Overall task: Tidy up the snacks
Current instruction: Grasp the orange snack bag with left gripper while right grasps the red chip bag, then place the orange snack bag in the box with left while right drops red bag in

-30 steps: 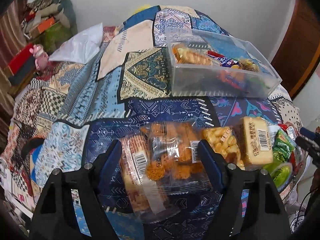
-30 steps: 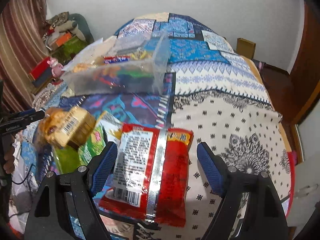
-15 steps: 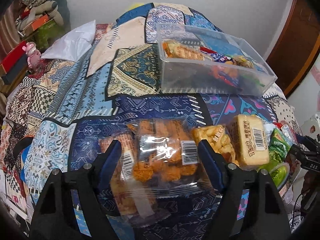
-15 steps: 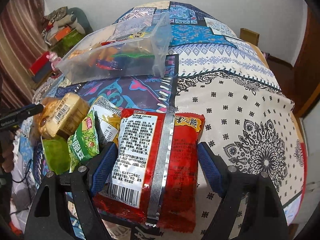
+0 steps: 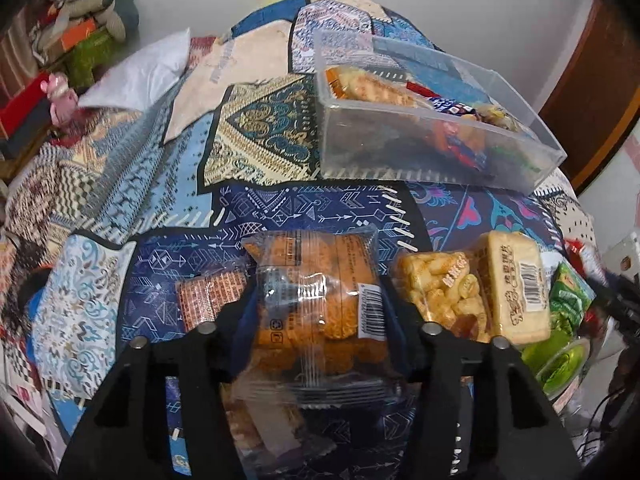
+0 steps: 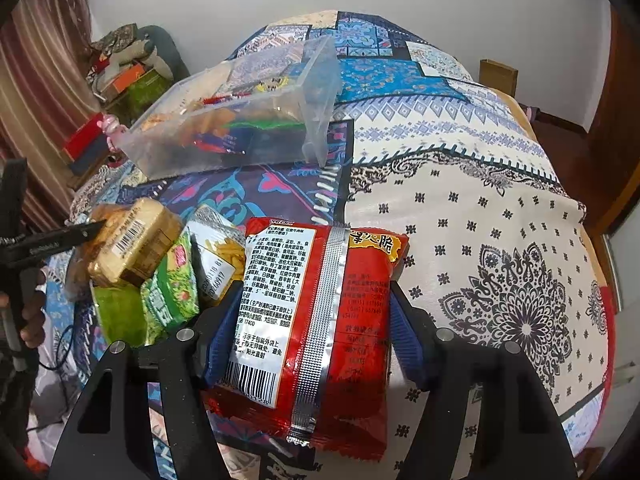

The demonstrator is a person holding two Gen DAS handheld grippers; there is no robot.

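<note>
Near the clear bin (image 5: pixel 420 148), left gripper (image 5: pixel 318 316) is closing onto an orange snack pack (image 5: pixel 316 300), right gripper (image 6: pixel 310 320) closing onto a red packet (image 6: pixel 320 320).

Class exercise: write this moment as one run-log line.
left hand-held gripper: closing on clear snack pack | right hand-held gripper: closing on red packet | bin: part-filled

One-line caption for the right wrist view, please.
Right gripper closing its fingers on red snack packet lying on patterned bedspread.
</note>
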